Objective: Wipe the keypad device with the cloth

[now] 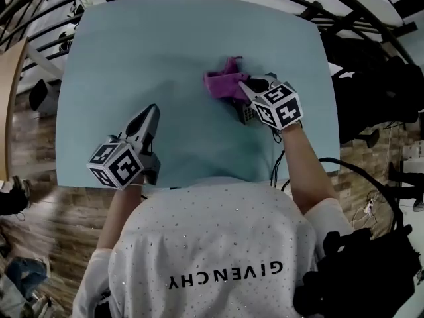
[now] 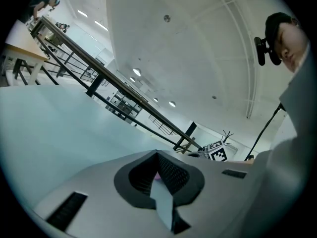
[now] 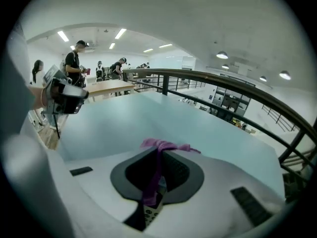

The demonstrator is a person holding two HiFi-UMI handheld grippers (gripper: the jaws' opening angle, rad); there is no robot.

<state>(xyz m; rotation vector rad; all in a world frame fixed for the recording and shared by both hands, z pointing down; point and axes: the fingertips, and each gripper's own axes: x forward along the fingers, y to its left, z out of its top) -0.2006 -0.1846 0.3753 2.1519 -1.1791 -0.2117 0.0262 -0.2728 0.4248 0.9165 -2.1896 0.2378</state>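
Observation:
A purple cloth (image 1: 224, 84) lies bunched on the light blue table (image 1: 132, 58), right of centre. My right gripper (image 1: 242, 86) is shut on the cloth (image 3: 157, 168), which hangs as a strip between its jaws and spills over their tips. Under that gripper lies the grey keypad device (image 1: 248, 114); a bit of its keys (image 3: 148, 215) shows below the cloth in the right gripper view. My left gripper (image 1: 153, 110) hovers over the table's near left part, well apart from the cloth and the device. Its jaws (image 2: 159, 170) are shut and hold nothing.
Black railings (image 1: 344, 8) run round the far and right sides of the table. Cables (image 1: 358, 171) hang off its near right corner. A wooden floor (image 1: 26, 144) lies to the left. Several people (image 3: 74, 58) stand at desks far behind.

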